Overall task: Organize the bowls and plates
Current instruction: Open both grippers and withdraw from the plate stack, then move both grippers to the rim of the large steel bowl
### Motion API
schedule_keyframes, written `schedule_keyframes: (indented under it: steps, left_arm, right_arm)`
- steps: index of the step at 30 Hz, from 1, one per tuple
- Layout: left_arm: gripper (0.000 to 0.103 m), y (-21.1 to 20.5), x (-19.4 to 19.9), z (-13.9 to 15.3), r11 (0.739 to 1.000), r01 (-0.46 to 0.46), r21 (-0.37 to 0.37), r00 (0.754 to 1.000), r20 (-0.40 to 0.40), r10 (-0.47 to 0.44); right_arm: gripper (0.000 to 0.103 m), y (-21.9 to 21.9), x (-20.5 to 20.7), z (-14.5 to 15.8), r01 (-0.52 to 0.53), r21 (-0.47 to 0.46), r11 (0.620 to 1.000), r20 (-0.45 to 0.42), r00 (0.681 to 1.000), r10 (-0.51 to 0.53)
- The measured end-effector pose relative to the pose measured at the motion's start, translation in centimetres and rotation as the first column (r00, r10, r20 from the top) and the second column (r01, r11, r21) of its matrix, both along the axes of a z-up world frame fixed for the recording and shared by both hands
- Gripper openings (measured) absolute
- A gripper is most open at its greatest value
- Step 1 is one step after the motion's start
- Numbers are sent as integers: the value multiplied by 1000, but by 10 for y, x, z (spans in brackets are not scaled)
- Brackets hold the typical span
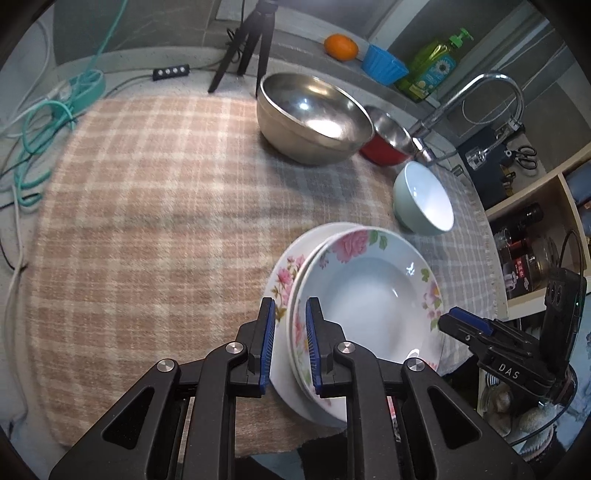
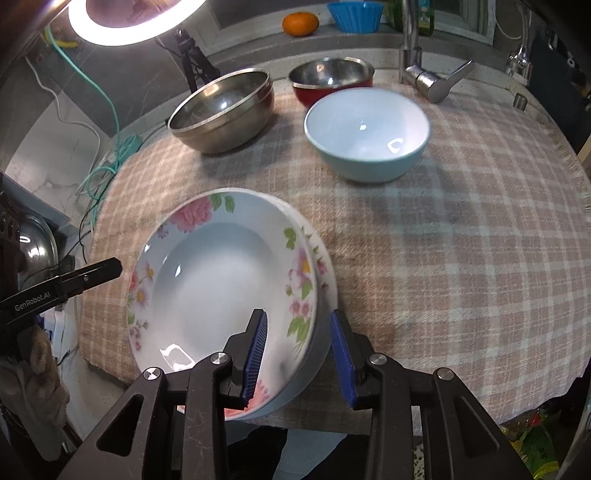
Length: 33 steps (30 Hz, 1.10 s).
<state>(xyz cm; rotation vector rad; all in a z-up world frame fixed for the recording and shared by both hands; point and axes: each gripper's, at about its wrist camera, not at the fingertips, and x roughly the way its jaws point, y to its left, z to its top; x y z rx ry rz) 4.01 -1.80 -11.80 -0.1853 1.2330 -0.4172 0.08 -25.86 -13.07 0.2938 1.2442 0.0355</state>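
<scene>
A stack of floral deep plates sits on the checked cloth near the front edge. My left gripper straddles the stack's left rim, its jaws close around the rim edges. My right gripper straddles the stack's right rim with a wider gap, not pressing. The right gripper also shows in the left wrist view, and the left gripper in the right wrist view. A pale green bowl, a large steel bowl and a red steel bowl stand behind.
A faucet rises at the back right. An orange, a blue cup and a soap bottle line the ledge. A tripod and cables lie at the left. Shelves stand to the right.
</scene>
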Motion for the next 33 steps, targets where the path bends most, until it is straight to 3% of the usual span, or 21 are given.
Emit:
schedule_keyframes:
  steps: [8,18,19,28,33]
  left_arm:
    - [14,16,16,31,999,-42,20,995,91,41]
    - [14,34,34,54,996,-92,12,984,151,89]
    - [14,34,36,54,995,-95,13,984,154,92]
    - [16,29,58,69,996,-92,9,980,178,89]
    - [16,20,76,77,998,-69,12,979,191,66]
  right_arm:
    - [33,-19,6,34,46,-2,999,144,988,-45]
    - [37,-38,15,70,79,16,997,303,950,-80]
    - [41,-39,18,73,77,18,997,312,947,-79]
    - [41,-30,43,91,26,-41,999,312,950,-12]
    - [41,-34,67,105,5,15,1000,309,951,-9]
